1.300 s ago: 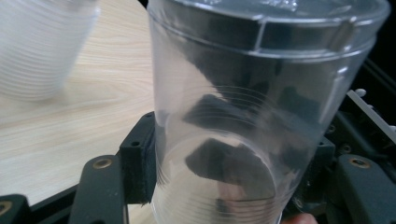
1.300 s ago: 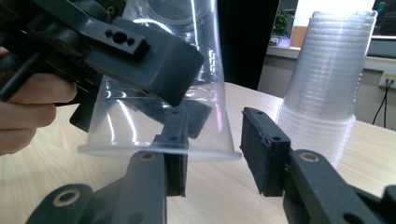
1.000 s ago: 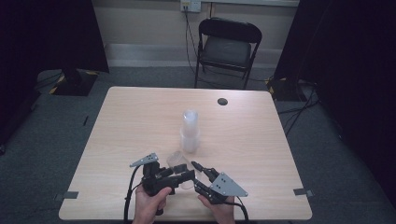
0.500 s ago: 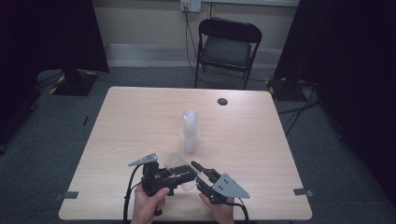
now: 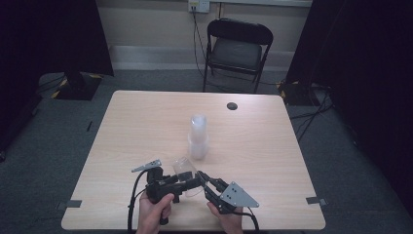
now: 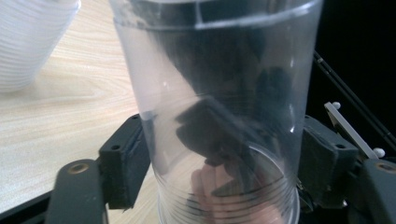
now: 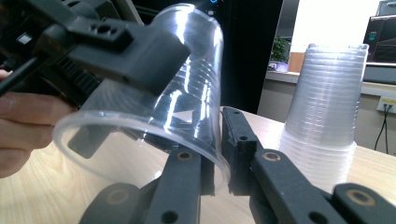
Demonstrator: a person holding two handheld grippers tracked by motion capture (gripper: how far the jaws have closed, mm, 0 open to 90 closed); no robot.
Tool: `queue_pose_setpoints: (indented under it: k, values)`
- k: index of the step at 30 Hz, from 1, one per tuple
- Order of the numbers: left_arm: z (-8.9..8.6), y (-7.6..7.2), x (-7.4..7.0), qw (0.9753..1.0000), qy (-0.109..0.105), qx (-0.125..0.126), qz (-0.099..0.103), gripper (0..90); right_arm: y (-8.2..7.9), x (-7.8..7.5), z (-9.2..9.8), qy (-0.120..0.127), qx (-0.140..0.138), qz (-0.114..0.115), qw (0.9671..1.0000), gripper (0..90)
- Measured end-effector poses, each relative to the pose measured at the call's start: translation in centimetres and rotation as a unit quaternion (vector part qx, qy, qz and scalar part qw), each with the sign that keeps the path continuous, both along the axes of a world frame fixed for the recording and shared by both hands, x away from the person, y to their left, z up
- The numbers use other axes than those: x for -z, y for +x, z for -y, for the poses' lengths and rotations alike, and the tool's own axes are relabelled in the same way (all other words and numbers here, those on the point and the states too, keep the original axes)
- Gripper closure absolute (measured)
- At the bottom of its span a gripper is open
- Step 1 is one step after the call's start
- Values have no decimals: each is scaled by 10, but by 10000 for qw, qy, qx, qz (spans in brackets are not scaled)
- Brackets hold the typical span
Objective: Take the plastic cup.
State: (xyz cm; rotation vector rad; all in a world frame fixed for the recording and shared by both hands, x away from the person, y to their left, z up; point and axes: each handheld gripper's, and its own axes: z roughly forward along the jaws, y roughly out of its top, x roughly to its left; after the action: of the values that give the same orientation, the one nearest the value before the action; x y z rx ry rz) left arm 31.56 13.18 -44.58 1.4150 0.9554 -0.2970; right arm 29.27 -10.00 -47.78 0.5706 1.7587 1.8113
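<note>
Near the table's front edge, clear cup faint, clamped by both tongs.

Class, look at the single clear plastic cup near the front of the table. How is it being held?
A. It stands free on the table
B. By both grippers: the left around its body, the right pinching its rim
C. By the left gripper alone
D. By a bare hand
B: the left gripper clamps the body of the clear plastic cup, while the right gripper has the cup's rim wall between its jaws.
</note>
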Motion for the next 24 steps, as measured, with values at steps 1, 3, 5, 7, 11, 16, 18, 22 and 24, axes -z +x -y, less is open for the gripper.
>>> queue_pose_setpoints:
  k: [1,3,5,7,11,16,18,22,24]
  values:
    - [0,0,0,10000,-19,6,-29,253,0,0,0,7,-5,-3,10000,845]
    - [-1,1,0,10000,10,-10,8,245,0,0,0,-14,-18,1,10000,847]
    - [-2,1,0,10000,33,-4,21,234,0,1,1,-42,-35,8,10000,848]
    - [-2,1,-1,10000,40,-9,4,228,0,1,0,-48,-46,-5,10000,849]
    - [-4,1,-1,10000,-10,20,27,214,1,0,2,-21,-22,-13,10000,852]
    - [-4,1,-1,10000,31,26,73,209,1,-1,4,-33,34,-64,10000,851]
    - [-5,0,-1,10000,34,9,87,207,1,0,4,-53,43,-45,10000,851]
    - [-8,0,0,9999,11,53,92,195,2,-1,6,-9,94,-103,9999,854]
    - [-9,0,1,9998,57,41,166,192,2,-1,8,-7,126,-187,9997,853]
